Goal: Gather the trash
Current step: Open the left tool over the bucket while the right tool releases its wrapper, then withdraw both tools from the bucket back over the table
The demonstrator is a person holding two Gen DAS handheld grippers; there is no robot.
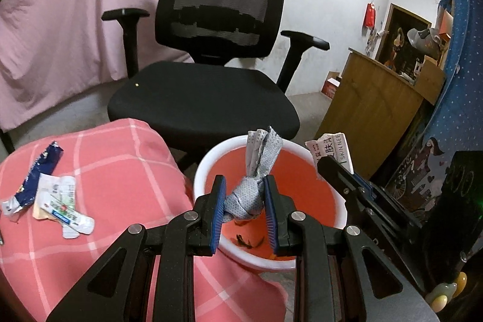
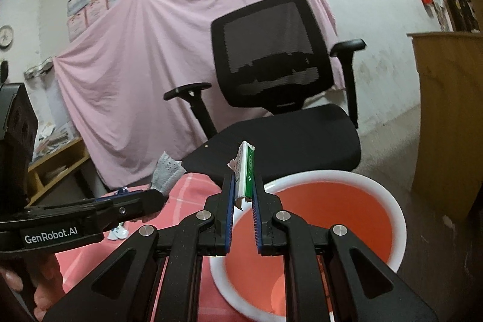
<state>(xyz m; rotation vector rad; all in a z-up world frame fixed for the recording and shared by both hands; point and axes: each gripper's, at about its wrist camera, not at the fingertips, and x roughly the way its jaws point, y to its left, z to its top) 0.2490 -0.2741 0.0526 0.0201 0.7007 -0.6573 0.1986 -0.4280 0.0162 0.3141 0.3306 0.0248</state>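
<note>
My left gripper (image 1: 245, 184) is shut on a crumpled grey dotted wrapper (image 1: 252, 192), held over the mouth of an orange bin with a white rim (image 1: 208, 159). My right gripper (image 2: 243, 180) is shut on a flat white and green wrapper (image 2: 246, 171), held above the same bin's rim (image 2: 389, 198). In the left wrist view the right gripper (image 1: 332, 162) shows at the bin's right edge with its printed wrapper (image 1: 330, 151). In the right wrist view the left gripper (image 2: 151, 195) sits at left with the grey wrapper (image 2: 166, 174).
Several wrappers lie on the pink checked cloth (image 1: 120, 171): a dark blue one (image 1: 39, 171) and white ones (image 1: 65, 207). A black office chair (image 1: 208, 65) stands right behind the bin. A wooden cabinet (image 1: 374, 107) is at the right.
</note>
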